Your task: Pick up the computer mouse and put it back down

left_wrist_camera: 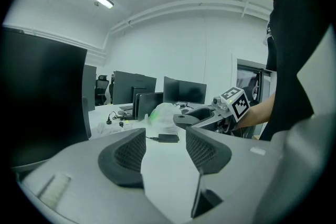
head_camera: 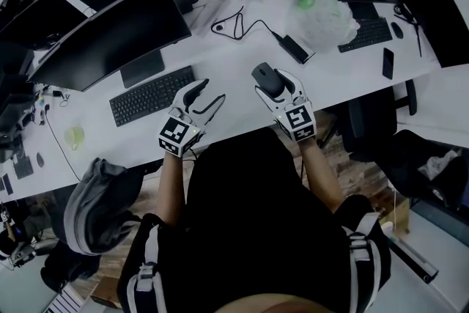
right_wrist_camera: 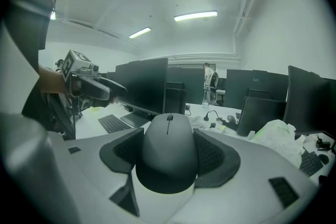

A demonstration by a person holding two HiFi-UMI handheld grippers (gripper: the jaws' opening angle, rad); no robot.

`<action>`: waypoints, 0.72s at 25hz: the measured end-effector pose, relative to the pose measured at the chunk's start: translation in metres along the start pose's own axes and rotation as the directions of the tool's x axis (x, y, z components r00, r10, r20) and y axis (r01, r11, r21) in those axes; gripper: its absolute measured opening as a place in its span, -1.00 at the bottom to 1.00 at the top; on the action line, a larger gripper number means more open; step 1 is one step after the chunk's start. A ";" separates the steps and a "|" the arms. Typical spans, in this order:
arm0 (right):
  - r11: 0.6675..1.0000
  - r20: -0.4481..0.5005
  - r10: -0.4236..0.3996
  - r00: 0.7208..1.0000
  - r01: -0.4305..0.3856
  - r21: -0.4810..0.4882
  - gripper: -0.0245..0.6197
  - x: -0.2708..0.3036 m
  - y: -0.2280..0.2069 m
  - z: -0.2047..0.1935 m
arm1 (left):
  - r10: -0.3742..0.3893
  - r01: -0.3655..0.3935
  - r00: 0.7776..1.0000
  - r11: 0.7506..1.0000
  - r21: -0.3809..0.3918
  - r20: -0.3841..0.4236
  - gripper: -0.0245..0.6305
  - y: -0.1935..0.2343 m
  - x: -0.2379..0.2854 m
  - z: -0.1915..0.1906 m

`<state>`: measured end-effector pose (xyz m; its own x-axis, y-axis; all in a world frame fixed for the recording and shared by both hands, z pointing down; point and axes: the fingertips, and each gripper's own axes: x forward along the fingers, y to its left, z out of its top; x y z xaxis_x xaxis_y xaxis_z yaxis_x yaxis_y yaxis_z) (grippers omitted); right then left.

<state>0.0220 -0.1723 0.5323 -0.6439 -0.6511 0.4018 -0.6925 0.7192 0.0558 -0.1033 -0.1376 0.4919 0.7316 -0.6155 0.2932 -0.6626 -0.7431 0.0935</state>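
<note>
Nearest the person, the right gripper (right_wrist_camera: 167, 157) is clenched on the computer mouse (right_wrist_camera: 168, 149), pads squeezing both flanks to carry it, apparently just above the bench (head_camera: 234, 59). Further left, the left gripper (head_camera: 209, 94) hovers released and empty beside the keyboard (head_camera: 150, 95).

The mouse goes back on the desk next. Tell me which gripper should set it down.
Right. The right gripper clamps the computer mouse between its pads, over the white desk. The left gripper is open and empty, off to the side near the keyboard.
</note>
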 end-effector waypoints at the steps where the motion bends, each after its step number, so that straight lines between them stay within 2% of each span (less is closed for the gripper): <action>1: 1.000 -0.001 0.000 1.000 0.000 -0.002 0.00 0.000 0.000 0.000 | -0.001 0.001 1.000 1.000 0.000 0.000 -0.24 0.000 0.000 0.000; 11: 1.000 -0.008 -0.011 1.000 0.011 -0.008 0.00 0.001 -0.003 -0.003 | -0.010 0.010 1.000 1.000 -0.002 -0.009 -0.24 0.004 0.004 -0.003; 18: 0.999 -0.016 -0.038 0.999 0.038 -0.006 0.00 0.005 -0.006 -0.006 | -0.047 0.047 0.999 0.999 -0.003 -0.016 -0.24 0.006 0.009 -0.005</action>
<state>0.0251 -0.1784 0.5395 -0.6120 -0.6740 0.4136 -0.7142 0.6957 0.0768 -0.1013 -0.1463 0.5000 0.7590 -0.5759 0.3037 -0.6283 -0.7702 0.1096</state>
